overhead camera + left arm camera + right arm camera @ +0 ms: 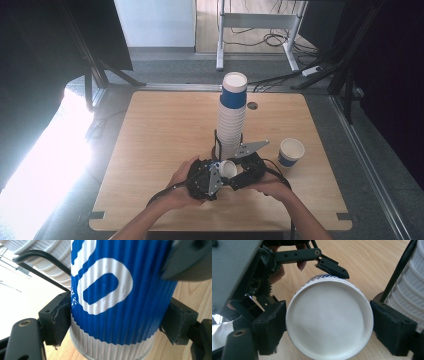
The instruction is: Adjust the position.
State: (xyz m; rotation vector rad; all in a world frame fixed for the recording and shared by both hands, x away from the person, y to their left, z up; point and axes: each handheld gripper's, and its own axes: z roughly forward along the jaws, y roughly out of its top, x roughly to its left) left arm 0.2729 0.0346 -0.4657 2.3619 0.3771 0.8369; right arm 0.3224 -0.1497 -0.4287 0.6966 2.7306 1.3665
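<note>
A blue and white ribbed paper cup (227,169) lies on its side just above the table, in front of a tall stack of cups (231,120). My left gripper (219,172) is shut on its blue wall (120,290), both pads (58,317) pressing in. My right gripper (235,174) faces the cup's white base (329,320) from the other side. Its two pads (270,325) sit against the base rim on either side. The left gripper's far fingertip (332,267) shows on the cup beyond.
The stack stands in a black wire holder (216,142), close behind both grippers, with its rod (399,270) by my right jaw. One upright cup (290,152) stands to the right on the wooden table (165,130). A cable hole (252,106) is at the back.
</note>
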